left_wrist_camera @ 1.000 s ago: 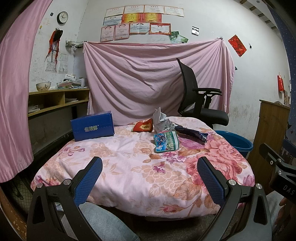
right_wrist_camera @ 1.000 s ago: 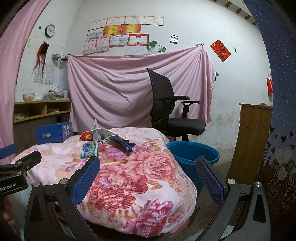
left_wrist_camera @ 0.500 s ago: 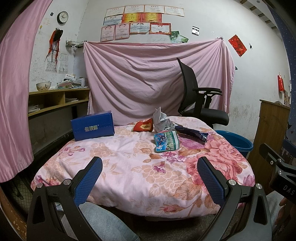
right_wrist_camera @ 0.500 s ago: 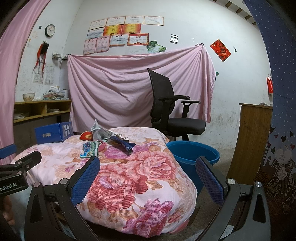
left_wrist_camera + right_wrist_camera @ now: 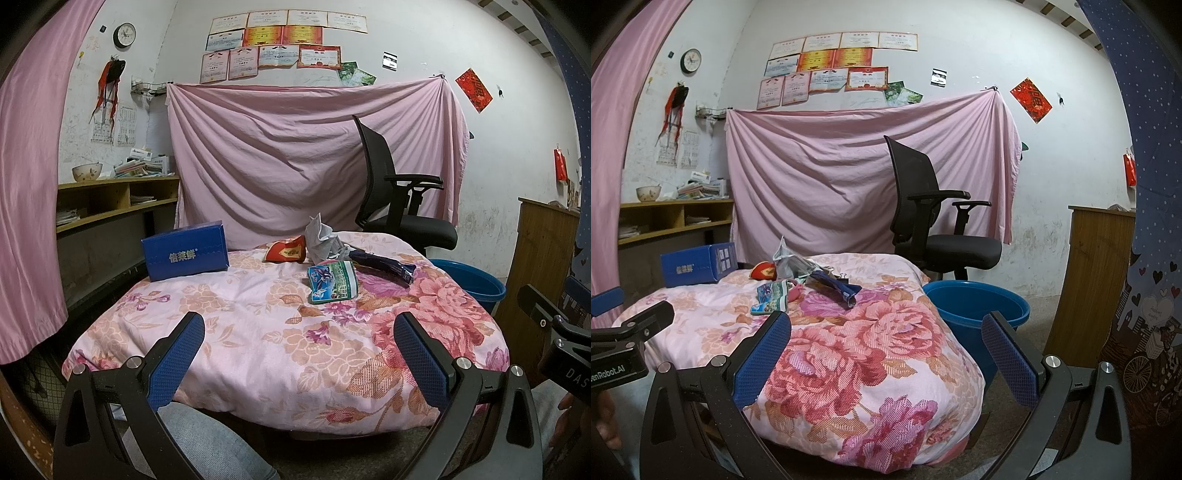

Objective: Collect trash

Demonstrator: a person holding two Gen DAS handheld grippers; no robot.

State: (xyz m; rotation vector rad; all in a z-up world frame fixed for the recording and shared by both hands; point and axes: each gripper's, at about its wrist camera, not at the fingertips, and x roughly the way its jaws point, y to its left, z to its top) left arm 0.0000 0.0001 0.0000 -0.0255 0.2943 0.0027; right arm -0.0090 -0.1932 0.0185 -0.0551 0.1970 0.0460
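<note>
Trash lies on a table under a floral cloth: a green-blue snack packet, a red packet, crumpled grey paper and a dark blue wrapper. They also show in the right wrist view: the snack packet, the dark wrapper. A blue bucket stands on the floor right of the table. My left gripper is open and empty, short of the table's near edge. My right gripper is open and empty, over the table's right corner.
A blue box stands at the table's far left. A black office chair is behind the table, before a pink hanging sheet. Wooden shelves are at left, a wooden cabinet at right.
</note>
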